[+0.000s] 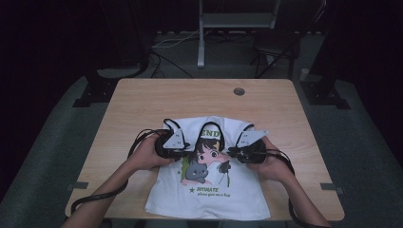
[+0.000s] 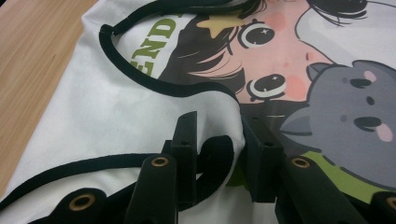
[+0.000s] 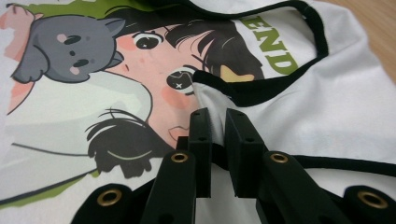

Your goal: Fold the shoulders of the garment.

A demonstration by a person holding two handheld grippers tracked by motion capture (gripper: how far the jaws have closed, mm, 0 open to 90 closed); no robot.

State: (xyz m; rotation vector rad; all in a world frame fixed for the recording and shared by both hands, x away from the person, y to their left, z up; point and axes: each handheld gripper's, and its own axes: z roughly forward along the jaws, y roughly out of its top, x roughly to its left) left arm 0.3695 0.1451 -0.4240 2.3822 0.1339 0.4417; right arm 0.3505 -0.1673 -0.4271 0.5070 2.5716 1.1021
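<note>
The left gripper (image 2: pixel 217 135) had its two jaws a little way apart, with a fold of the white shirt (image 2: pixel 107 116) between them. The right gripper (image 3: pixel 218 122) was nearly closed, pinching the shirt's black-edged cloth. The shirt lay on the wooden table (image 1: pixel 142 99), its top part folded down over the cartoon picture (image 1: pixel 209 159).

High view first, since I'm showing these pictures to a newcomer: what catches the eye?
The white sleeveless shirt with its cartoon girl and grey cat print, lying on the near half of the wooden table. Next, the left gripper and right gripper, each pinching a fold of black-trimmed fabric over the print.
</note>
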